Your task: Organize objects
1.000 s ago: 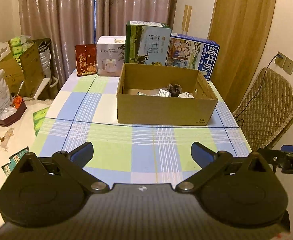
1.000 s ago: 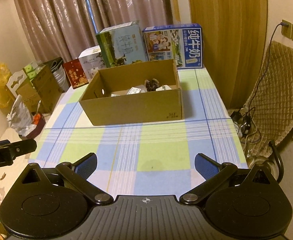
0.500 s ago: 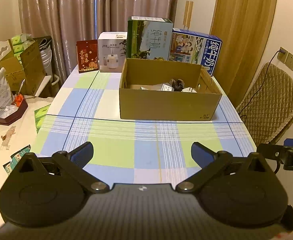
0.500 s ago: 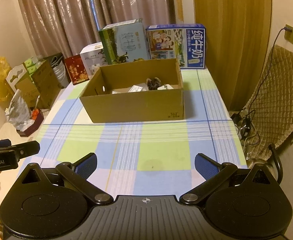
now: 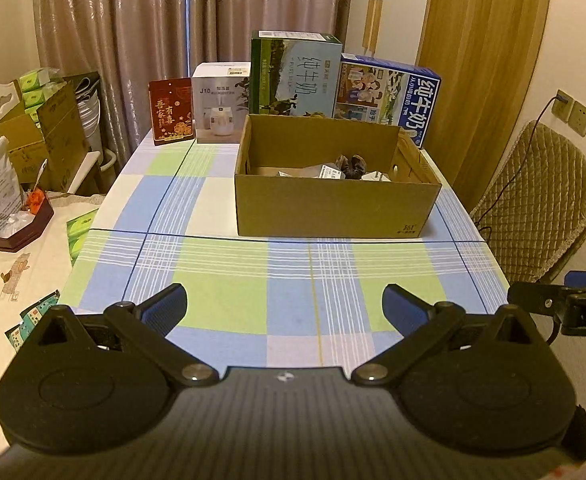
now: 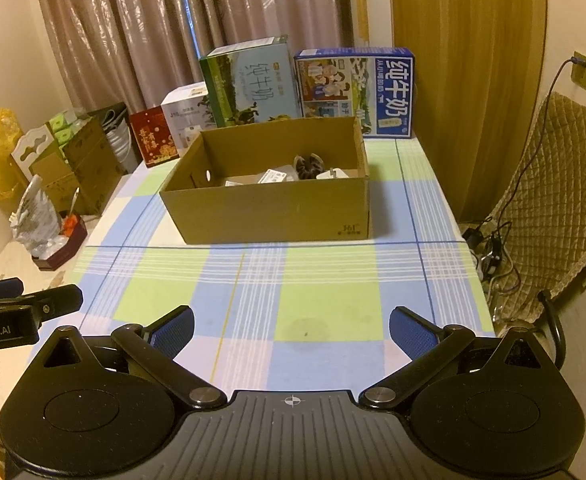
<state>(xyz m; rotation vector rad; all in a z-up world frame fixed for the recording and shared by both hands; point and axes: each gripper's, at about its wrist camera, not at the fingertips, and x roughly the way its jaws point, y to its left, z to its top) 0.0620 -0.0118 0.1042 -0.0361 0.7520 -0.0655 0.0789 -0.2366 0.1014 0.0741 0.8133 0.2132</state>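
Corrugated brown cardboard forms the open-topped box (image 5: 335, 204) at the centre of both views, standing on a smooth tablecloth (image 5: 229, 292) checked in blue, green and white with thin ruled lines. Inside the box, toward its right half, lie a few small items (image 5: 351, 166): white packets and a dark, ribbed, shell-like piece, too small to name. Behind it, in the upper middle of the frame, stand glossy printed cartons: a green milk carton (image 5: 295, 74), a blue milk carton (image 5: 387, 100), a white appliance box (image 5: 221, 104) and a red gift box (image 5: 171, 110). A quilted tan chair (image 5: 533, 204) sits at the right edge. The left gripper (image 5: 285, 306) hangs low in the frame, its blue ribbed pads (image 5: 165, 306) spread wide and empty, the box well ahead and between them. The right gripper (image 6: 291, 330) is likewise spread wide with nothing held, the box ahead at mid-frame, slightly left.
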